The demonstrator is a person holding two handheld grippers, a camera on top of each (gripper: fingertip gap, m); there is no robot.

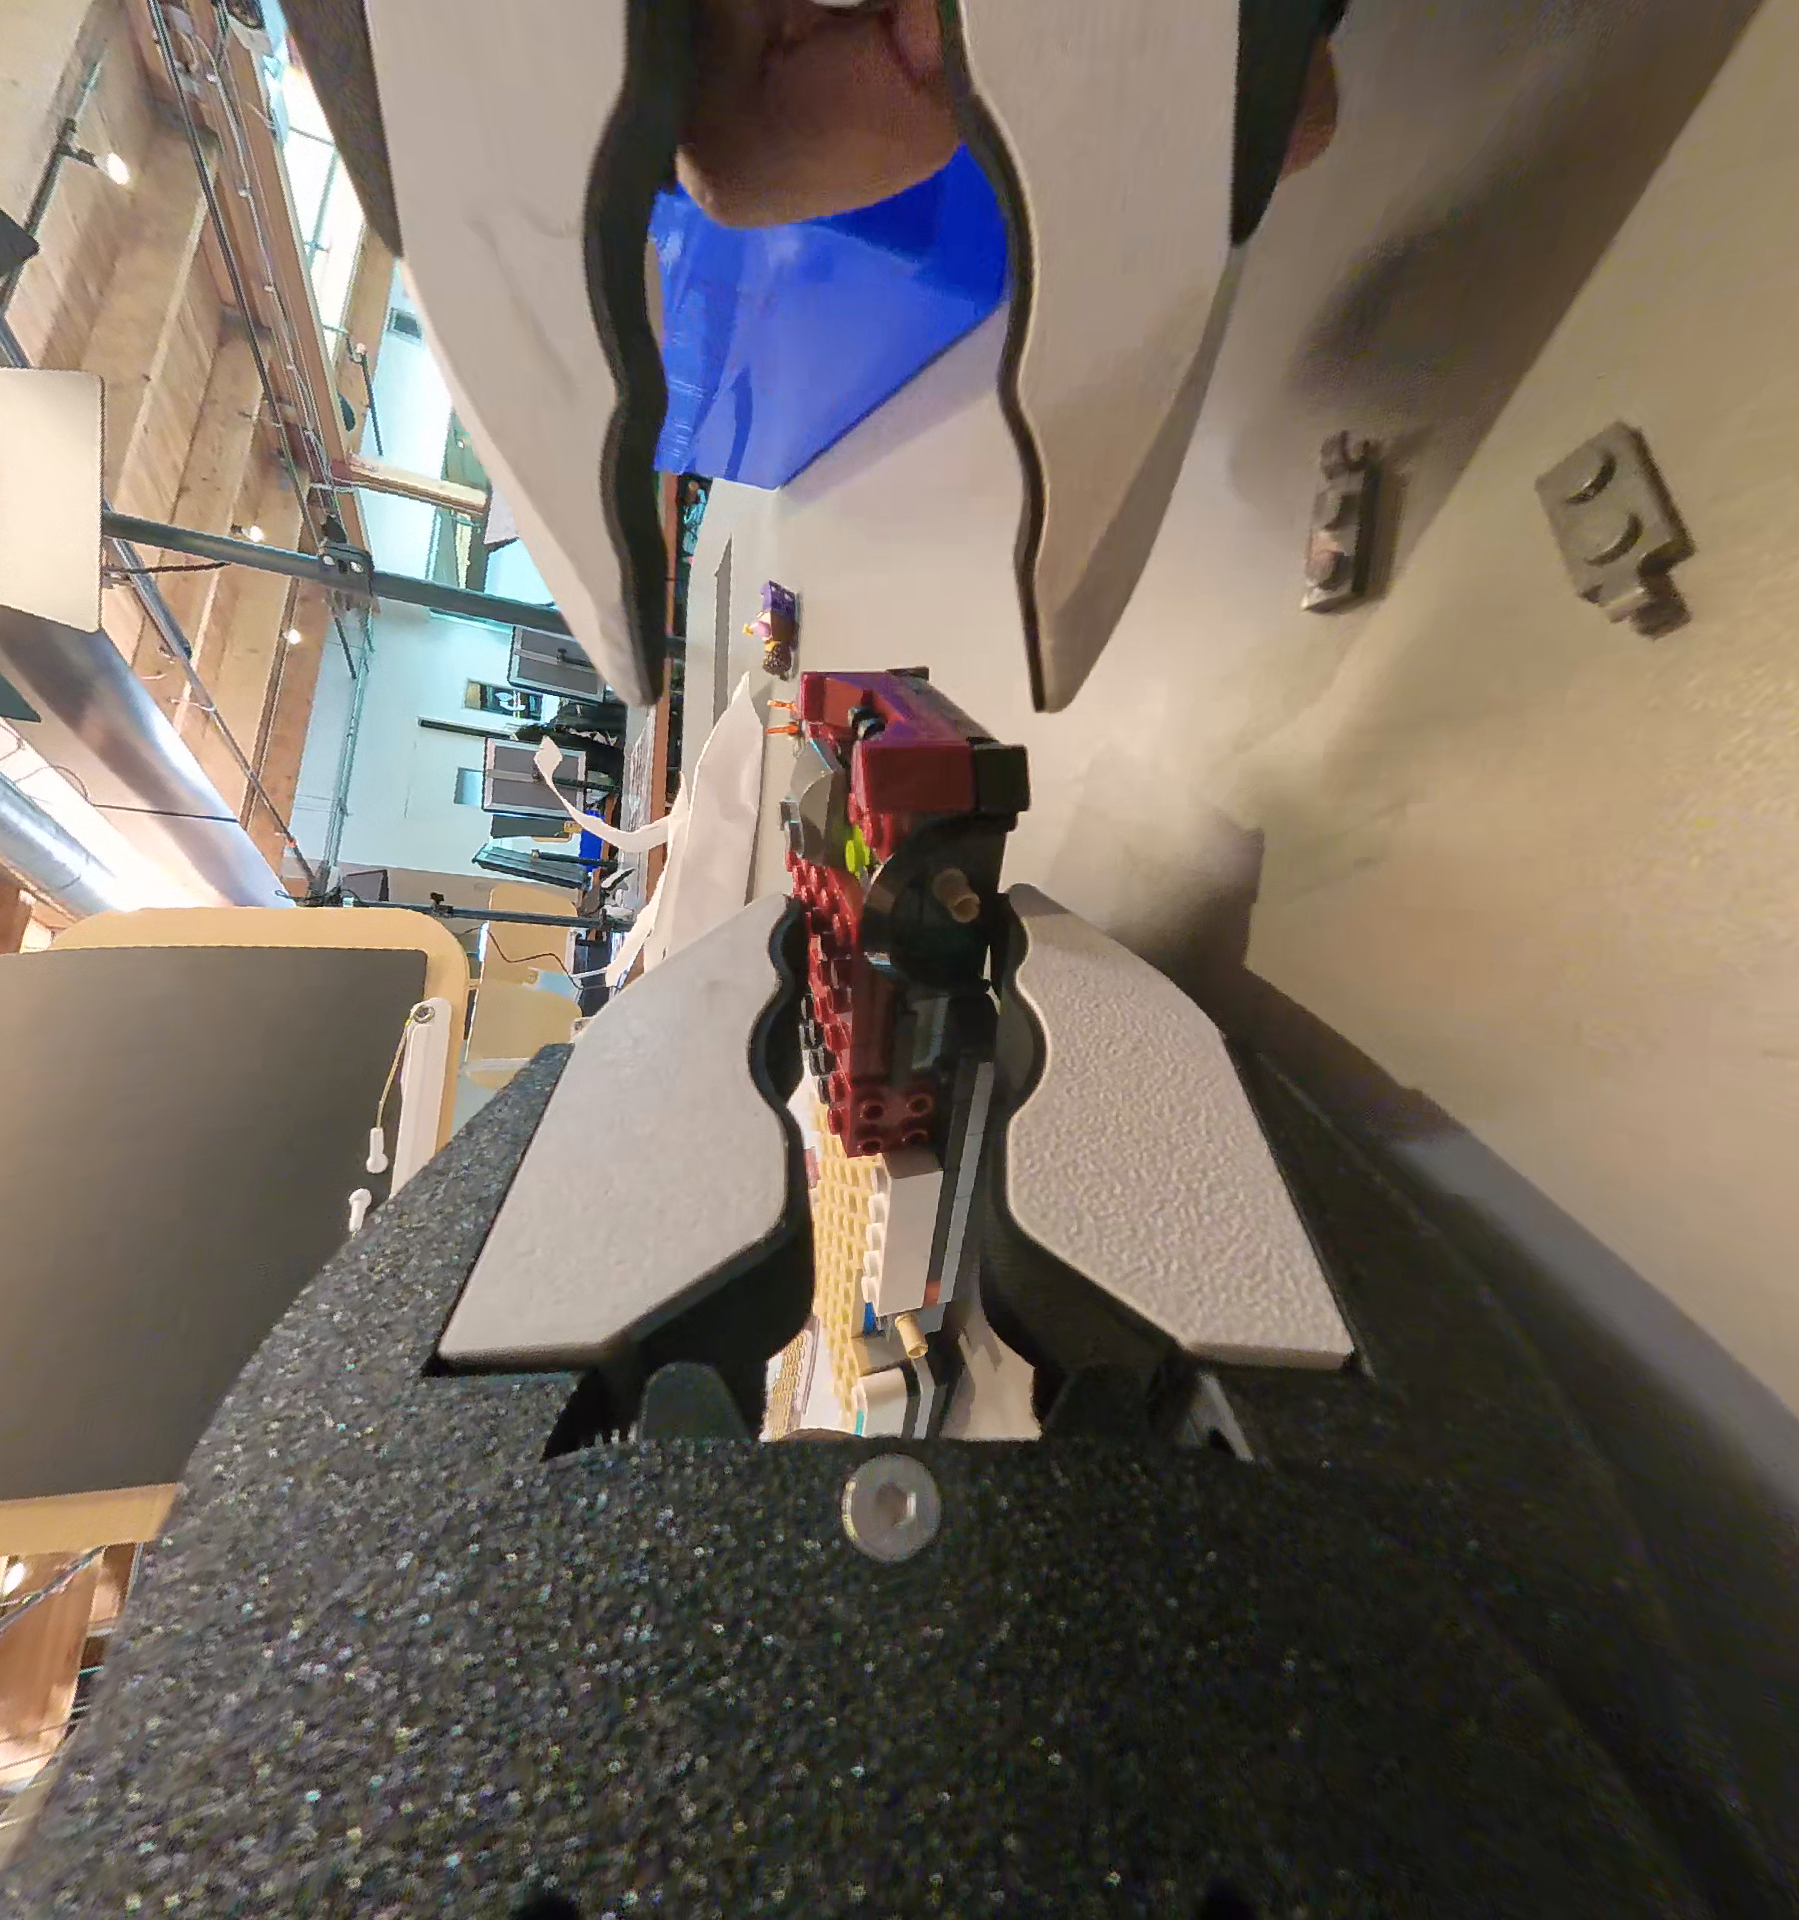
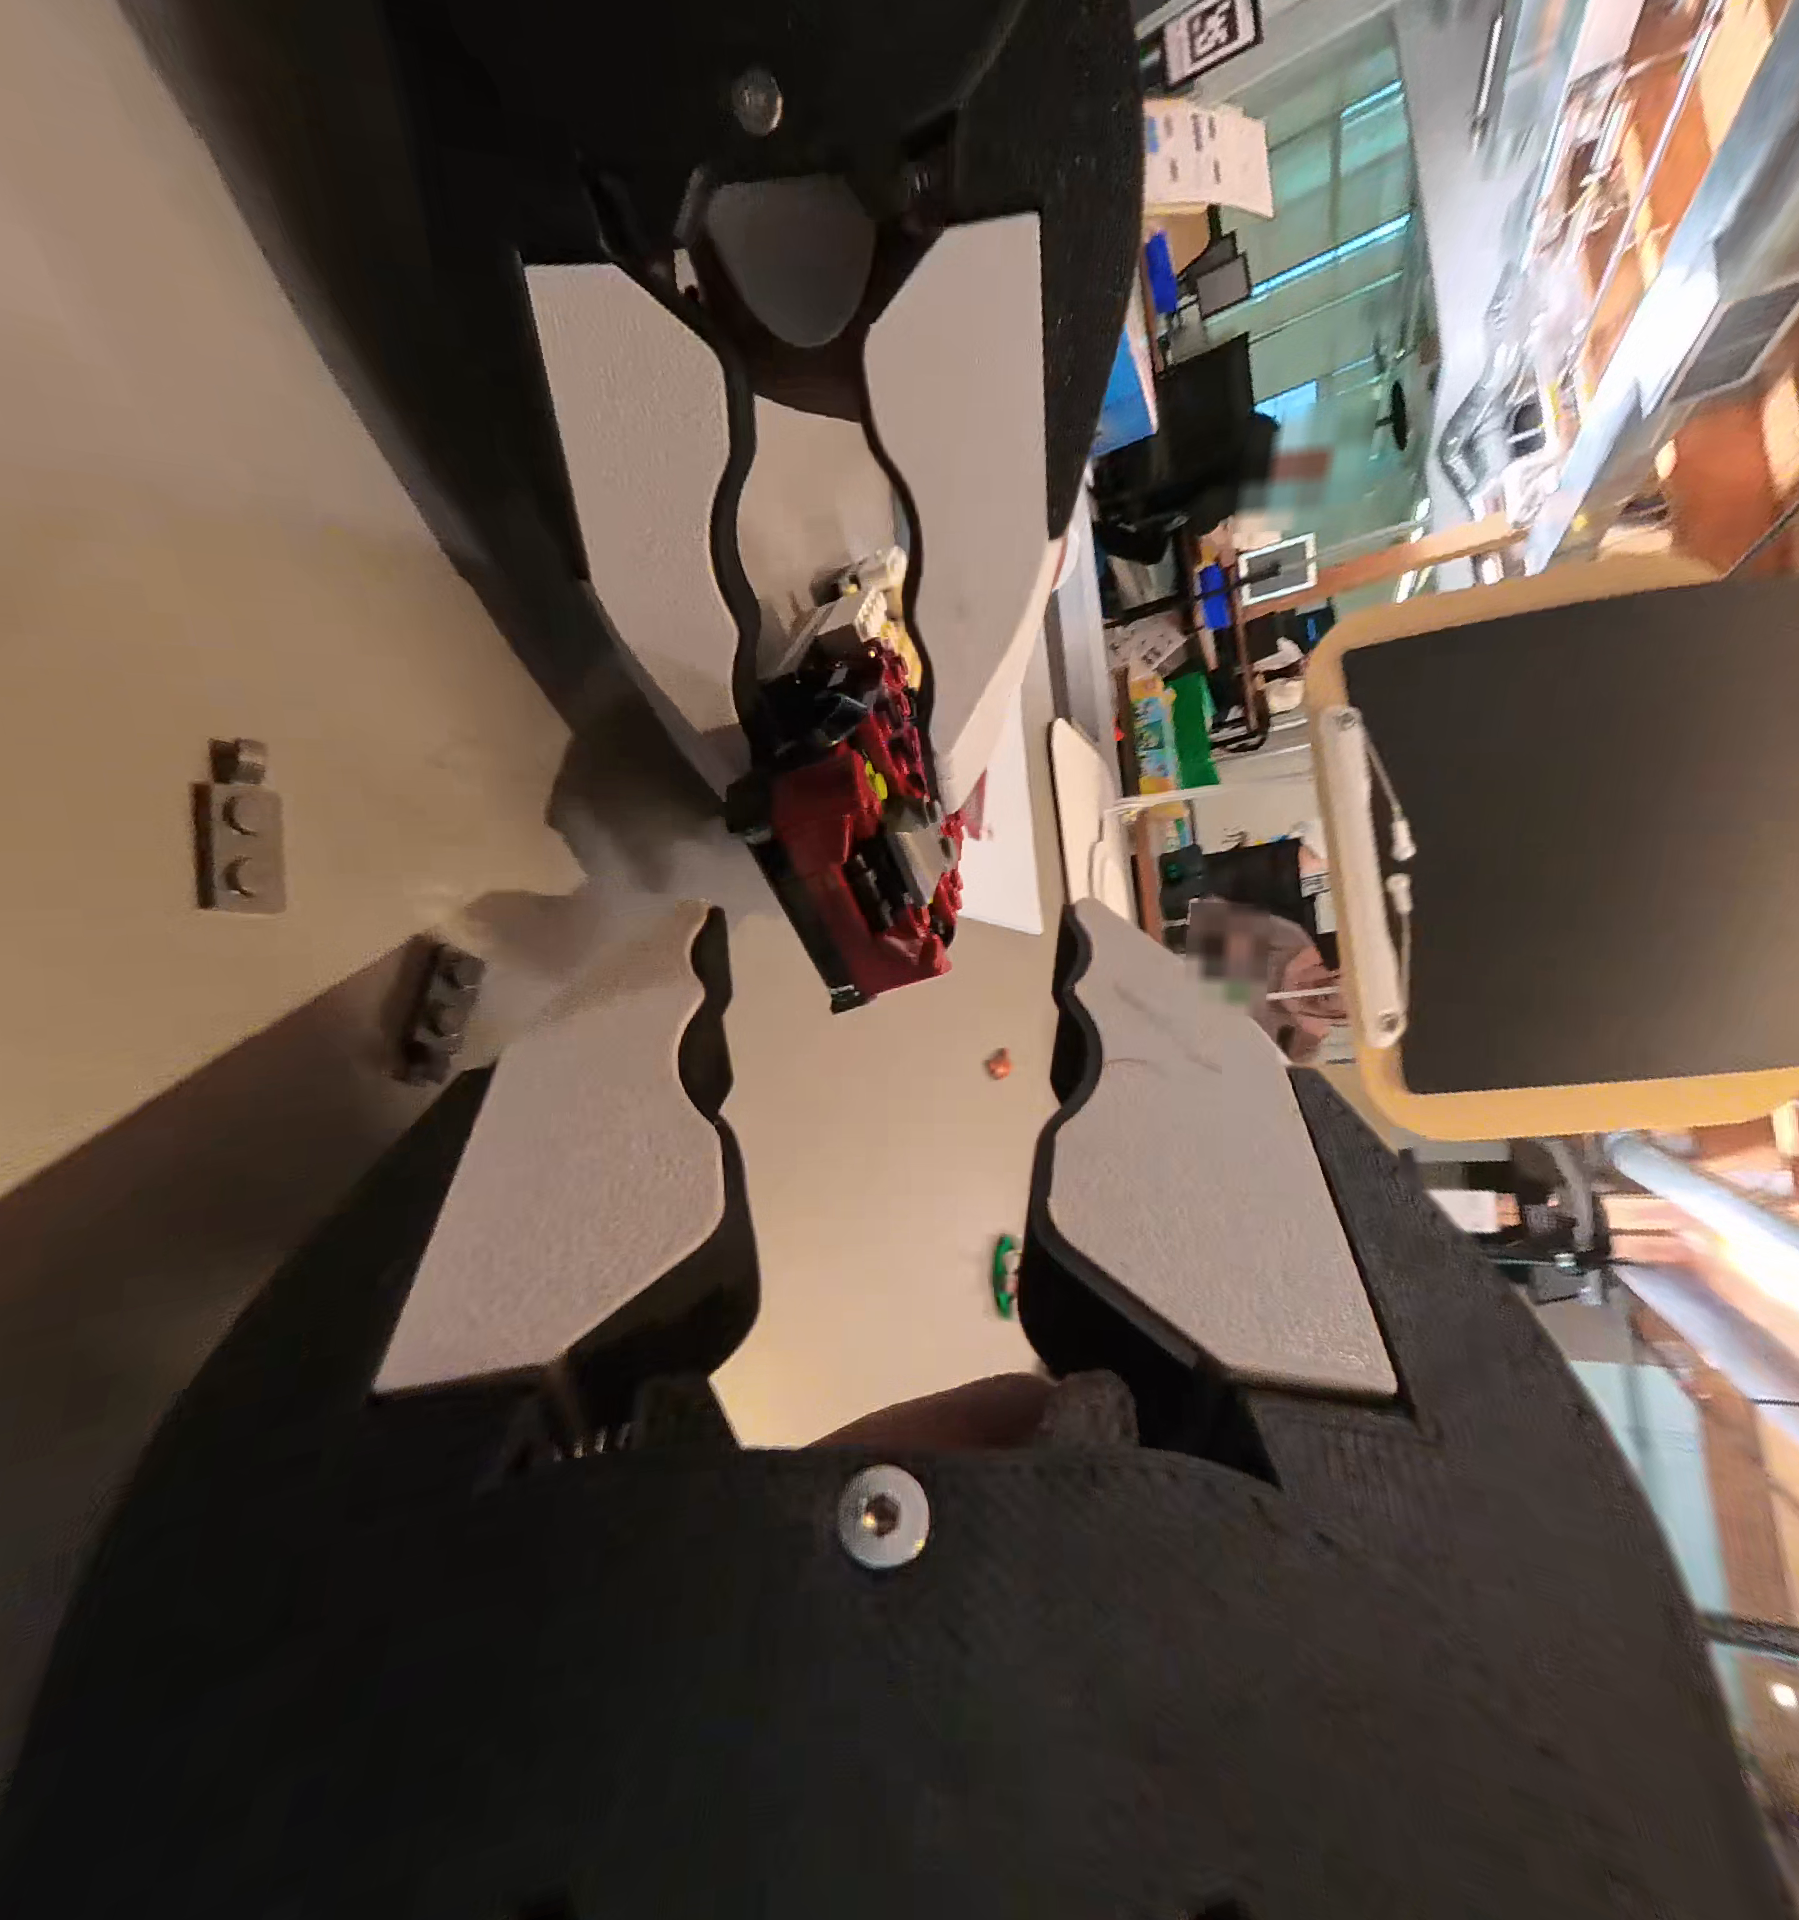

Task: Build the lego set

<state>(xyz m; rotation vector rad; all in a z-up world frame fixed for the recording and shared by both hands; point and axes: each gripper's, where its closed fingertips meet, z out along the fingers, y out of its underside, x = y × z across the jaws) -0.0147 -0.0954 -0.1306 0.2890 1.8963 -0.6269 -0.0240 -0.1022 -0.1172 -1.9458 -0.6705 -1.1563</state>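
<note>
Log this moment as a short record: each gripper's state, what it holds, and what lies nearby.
left gripper: fingers shut on a dark red and black brick model
right gripper: fingers open, nothing between them, facing the model's free end
table: two loose grey brick pieces, one tiny brown piece
background: blue bin, chair
</note>
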